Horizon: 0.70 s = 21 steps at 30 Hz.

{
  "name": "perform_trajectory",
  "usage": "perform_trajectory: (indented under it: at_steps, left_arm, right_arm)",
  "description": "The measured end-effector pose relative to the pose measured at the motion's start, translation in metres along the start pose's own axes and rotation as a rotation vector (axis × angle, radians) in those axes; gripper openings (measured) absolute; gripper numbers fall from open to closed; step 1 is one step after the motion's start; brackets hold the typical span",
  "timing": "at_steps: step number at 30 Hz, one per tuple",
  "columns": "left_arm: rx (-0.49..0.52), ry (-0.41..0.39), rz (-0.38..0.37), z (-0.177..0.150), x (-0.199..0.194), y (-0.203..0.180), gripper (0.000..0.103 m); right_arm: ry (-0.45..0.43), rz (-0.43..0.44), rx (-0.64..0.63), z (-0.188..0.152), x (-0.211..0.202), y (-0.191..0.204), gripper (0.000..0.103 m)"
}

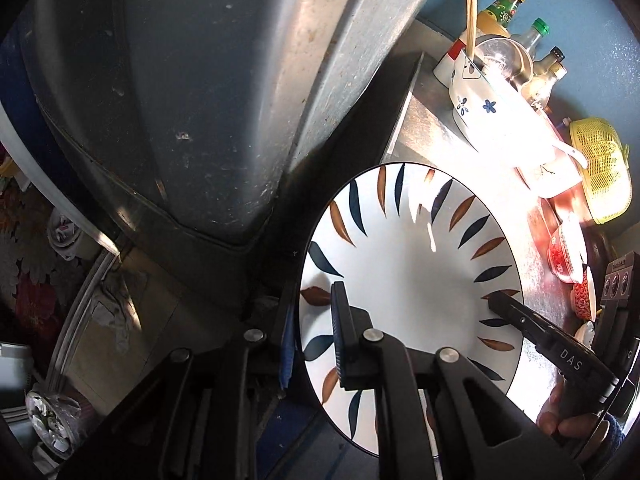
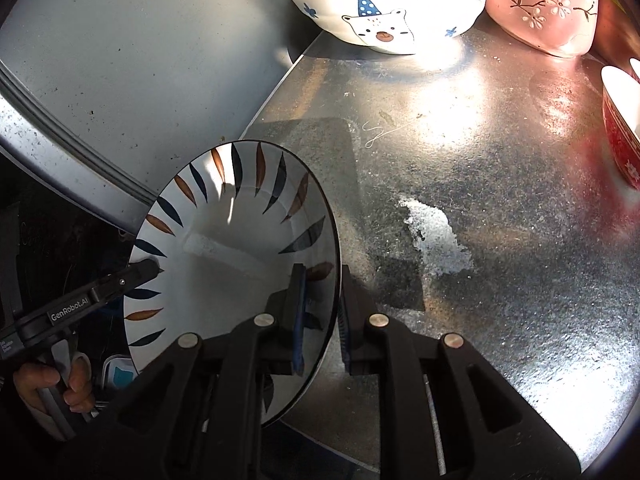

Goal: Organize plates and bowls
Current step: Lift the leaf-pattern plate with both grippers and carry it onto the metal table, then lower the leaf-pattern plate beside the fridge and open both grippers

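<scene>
A white plate with blue and brown leaf marks (image 1: pixel 412 276) is held tilted on edge over the left end of a metal counter (image 2: pixel 460 184); it also shows in the right wrist view (image 2: pixel 228 260). My left gripper (image 1: pixel 316 340) is shut on the plate's left rim. My right gripper (image 2: pixel 322 316) is shut on its opposite rim, and its finger shows in the left wrist view (image 1: pixel 520 316). A white bear bowl (image 2: pixel 384 12), a pink flower bowl (image 2: pixel 548 12) and a red patterned bowl (image 2: pixel 624 132) stand on the counter.
A large grey metal lid or pot (image 1: pixel 180 100) stands left of the counter. Bottles (image 1: pixel 532 40) and a yellow mesh basket (image 1: pixel 604 172) stand at the counter's far end, with more red bowls (image 1: pixel 568 256) along its right side. The floor lies below left.
</scene>
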<state>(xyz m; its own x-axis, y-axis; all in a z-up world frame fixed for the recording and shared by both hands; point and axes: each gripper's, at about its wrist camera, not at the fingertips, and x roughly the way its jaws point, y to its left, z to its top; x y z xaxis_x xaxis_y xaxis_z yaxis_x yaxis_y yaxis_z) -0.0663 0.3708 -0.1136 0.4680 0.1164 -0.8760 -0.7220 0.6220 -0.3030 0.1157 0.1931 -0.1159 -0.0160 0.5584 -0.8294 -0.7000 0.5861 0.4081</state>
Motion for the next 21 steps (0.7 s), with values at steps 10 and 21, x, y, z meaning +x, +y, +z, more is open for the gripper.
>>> perform_trajectory:
  at_steps: [10,21]
  left_arm:
    - [0.020,-0.064,0.068,-0.009,-0.031,-0.009,0.084]
    - [0.081,-0.122,0.065,-0.035,-0.068,-0.035,0.102]
  right_arm:
    - [-0.074,-0.018,-0.027,-0.010,-0.035,0.010,0.095]
    - [-0.109,-0.060,-0.038,-0.046,-0.086,0.014,0.103]
